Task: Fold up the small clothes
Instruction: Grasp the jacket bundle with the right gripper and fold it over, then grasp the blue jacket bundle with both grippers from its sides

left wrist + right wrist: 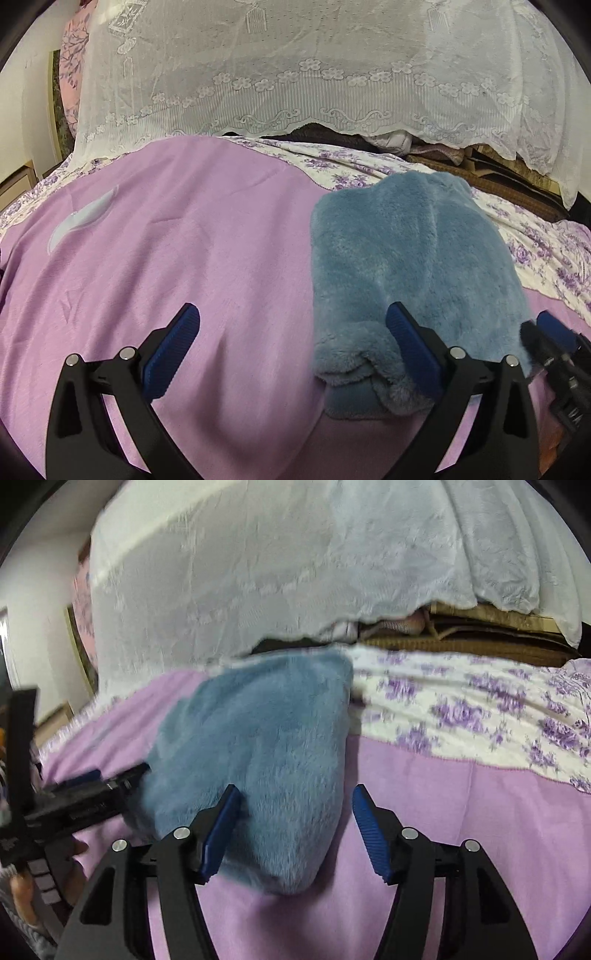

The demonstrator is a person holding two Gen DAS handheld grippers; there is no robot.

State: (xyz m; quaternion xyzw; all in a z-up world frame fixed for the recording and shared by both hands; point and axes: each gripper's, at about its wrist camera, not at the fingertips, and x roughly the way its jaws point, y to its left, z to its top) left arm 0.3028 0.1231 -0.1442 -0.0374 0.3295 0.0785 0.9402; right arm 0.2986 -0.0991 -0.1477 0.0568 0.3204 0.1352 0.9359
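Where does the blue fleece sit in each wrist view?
Left wrist: the fleece lies right of centre on the lilac blanket, its near end beside the right finger of the open left tongs.
Right wrist: the fleece lies centre-left, its near corner between the fingers of the open right tongs.
Shared landmark: the lace cover behind the bed, also at.
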